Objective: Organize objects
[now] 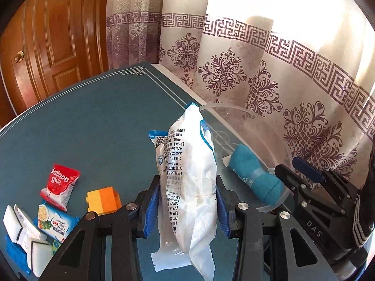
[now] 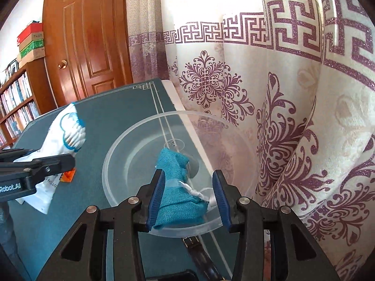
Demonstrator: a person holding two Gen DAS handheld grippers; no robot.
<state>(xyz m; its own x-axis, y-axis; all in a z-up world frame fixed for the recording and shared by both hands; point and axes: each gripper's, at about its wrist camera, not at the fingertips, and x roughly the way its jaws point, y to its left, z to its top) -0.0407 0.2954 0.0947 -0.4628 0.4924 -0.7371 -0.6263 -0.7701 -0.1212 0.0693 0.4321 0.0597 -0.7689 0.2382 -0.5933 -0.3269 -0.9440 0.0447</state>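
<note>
My left gripper point(image 1: 187, 201) is shut on a white plastic packet point(image 1: 189, 164) with blue trim and printed text, held upright above the blue table point(image 1: 93, 121). The packet also shows in the right wrist view point(image 2: 63, 138). A clear plastic bowl point(image 2: 121, 145) stands at the table's right edge by the curtain. A rolled teal cloth point(image 2: 175, 187) lies in the bowl; it also shows in the left wrist view point(image 1: 253, 175). My right gripper point(image 2: 187, 196) is open above the bowl, its jaws on either side of the cloth, the left pad touching it.
A red balloon glue sachet point(image 1: 59, 183), a yellow-orange block point(image 1: 103, 200), a blue-white wipes packet point(image 1: 55, 224) and white sponges point(image 1: 16, 229) lie at the table's left front. A patterned curtain point(image 2: 281, 117) hangs right behind the bowl. A wooden door point(image 2: 89, 35) stands beyond.
</note>
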